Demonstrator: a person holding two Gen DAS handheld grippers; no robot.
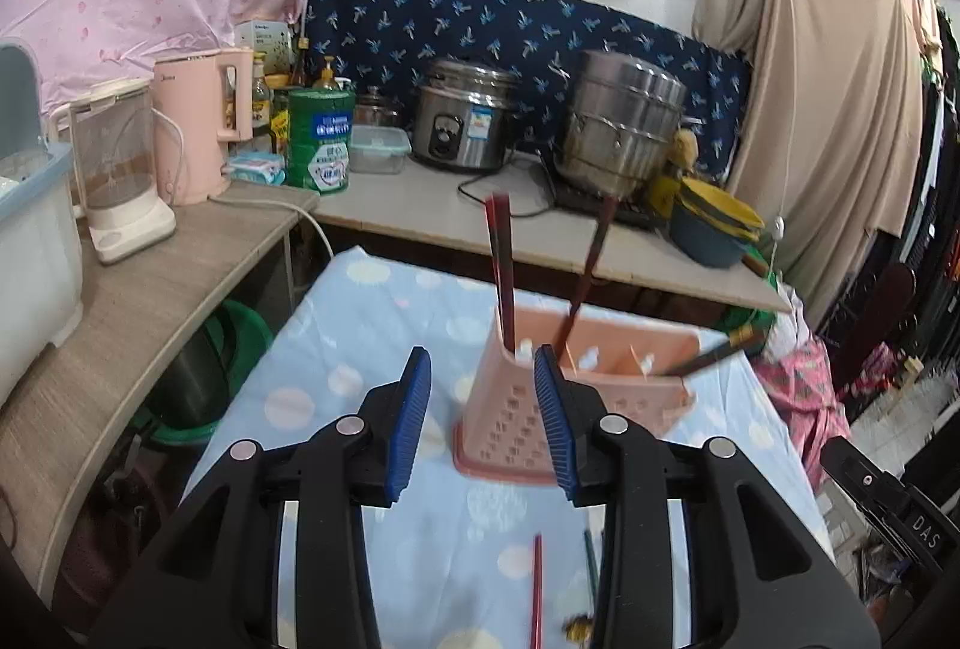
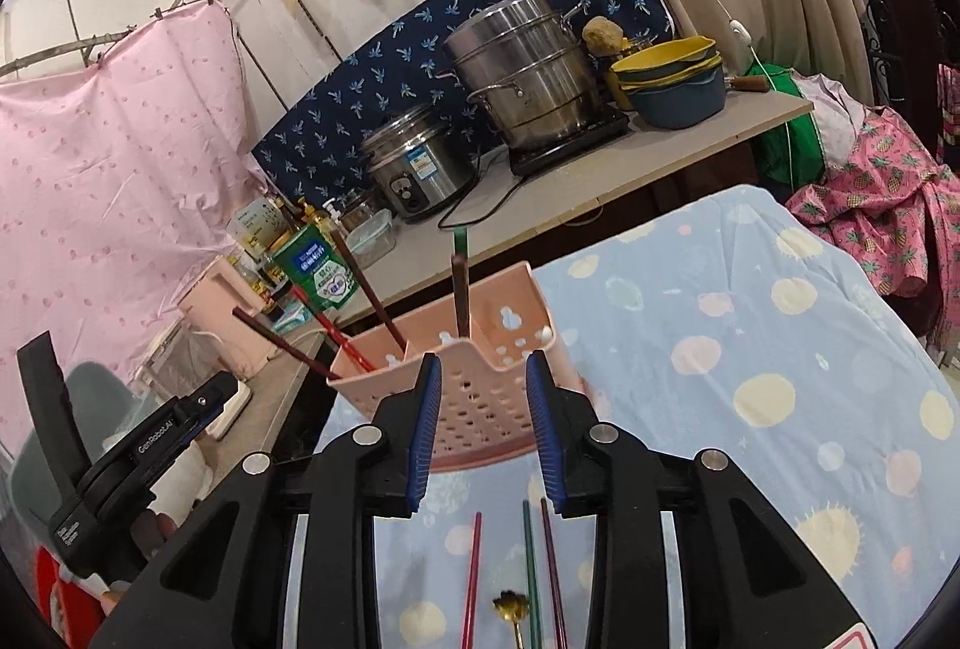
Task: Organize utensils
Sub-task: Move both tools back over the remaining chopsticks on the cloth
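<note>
A pink perforated utensil holder (image 1: 576,385) stands on the blue dotted tablecloth (image 1: 372,325) with several dark red chopsticks (image 1: 501,265) standing in it. My left gripper (image 1: 483,412) is open and empty, just in front of the holder. In the right wrist view the holder (image 2: 474,397) also holds chopsticks (image 2: 366,289) and a green-tipped one (image 2: 461,283). My right gripper (image 2: 483,421) is open and empty before it. On the cloth near me lie a red chopstick (image 2: 471,577), a green one (image 2: 531,571), a dark red one (image 2: 555,577) and a gold spoon (image 2: 510,610).
A counter behind the table holds a rice cooker (image 1: 465,121), a steel steamer pot (image 1: 621,127), stacked bowls (image 1: 714,223), a green tin (image 1: 318,139), a pink kettle (image 1: 201,127) and a blender jug (image 1: 117,169). The left gripper (image 2: 120,469) shows at the right view's left edge.
</note>
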